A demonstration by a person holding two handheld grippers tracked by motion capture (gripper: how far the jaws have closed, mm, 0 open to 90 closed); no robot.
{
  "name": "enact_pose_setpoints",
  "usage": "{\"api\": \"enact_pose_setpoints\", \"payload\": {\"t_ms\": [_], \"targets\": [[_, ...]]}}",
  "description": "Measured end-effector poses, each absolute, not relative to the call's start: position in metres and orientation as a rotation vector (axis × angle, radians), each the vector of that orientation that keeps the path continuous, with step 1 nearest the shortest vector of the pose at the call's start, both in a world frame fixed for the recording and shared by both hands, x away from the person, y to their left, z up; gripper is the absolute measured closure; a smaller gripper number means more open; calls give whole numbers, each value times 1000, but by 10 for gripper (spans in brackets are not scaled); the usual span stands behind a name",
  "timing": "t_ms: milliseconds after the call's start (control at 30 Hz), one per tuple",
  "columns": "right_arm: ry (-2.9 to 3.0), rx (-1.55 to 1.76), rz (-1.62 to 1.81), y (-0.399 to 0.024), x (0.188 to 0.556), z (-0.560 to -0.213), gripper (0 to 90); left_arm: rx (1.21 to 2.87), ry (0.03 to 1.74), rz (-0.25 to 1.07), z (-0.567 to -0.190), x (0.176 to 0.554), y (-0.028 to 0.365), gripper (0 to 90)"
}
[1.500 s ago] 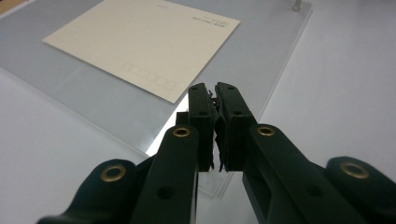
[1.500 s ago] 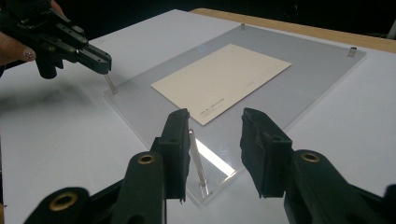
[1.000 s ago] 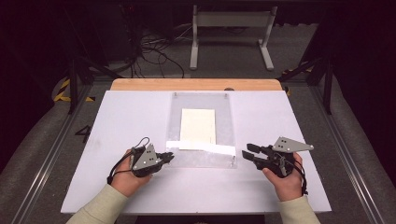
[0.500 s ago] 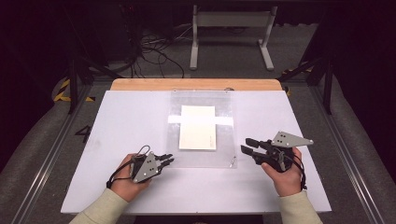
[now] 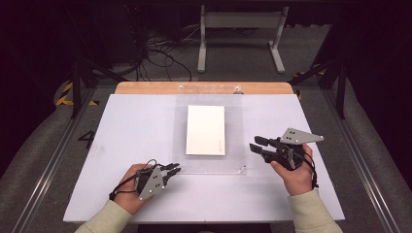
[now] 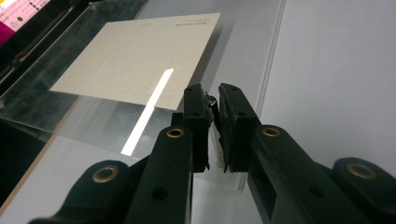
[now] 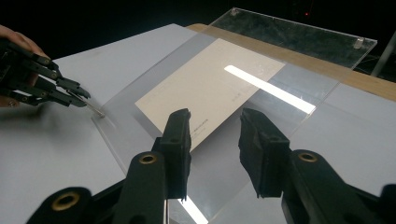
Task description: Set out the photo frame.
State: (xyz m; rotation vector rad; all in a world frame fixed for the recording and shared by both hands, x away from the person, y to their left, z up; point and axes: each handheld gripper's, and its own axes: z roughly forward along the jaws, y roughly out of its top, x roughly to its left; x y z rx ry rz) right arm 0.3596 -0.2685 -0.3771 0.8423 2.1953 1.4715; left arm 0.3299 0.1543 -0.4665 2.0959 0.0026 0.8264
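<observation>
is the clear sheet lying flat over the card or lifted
Lifted at one corner. The left gripper pinches the clear sheet's near corner; in the right gripper view the far edge stands off the table, and the card lies flat beneath.

I see 1 clear acrylic sheet (image 5: 209,160) lying flat on the white table, its far edge reaching the wooden strip and small metal standoffs at its corners. 1 cream card (image 5: 206,130) lies flat beneath the sheet, centred, long side running away from me, with faint print along 1 short edge.
</observation>
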Motion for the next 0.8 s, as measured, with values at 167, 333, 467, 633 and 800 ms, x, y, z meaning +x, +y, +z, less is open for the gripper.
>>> {"api": "enact_pose_setpoints", "payload": {"t_ms": [167,333,467,633,800], "targets": [[2199,835,1468,-267,367,-371,628,2088,-12,865,-469,326,154,827],[2210,849,1444,-263,378,-365,619,2093,-31,901,-470,321,153,828],[2211,868,1417,-261,390,-358,596,2129,-39,921,-476,318,153,838],[2195,897,1387,-262,403,-349,579,2152,-71,943,-476,314,153,855],[2175,922,1413,-265,411,-340,573,2160,-90,971,-477,312,152,855]]}}
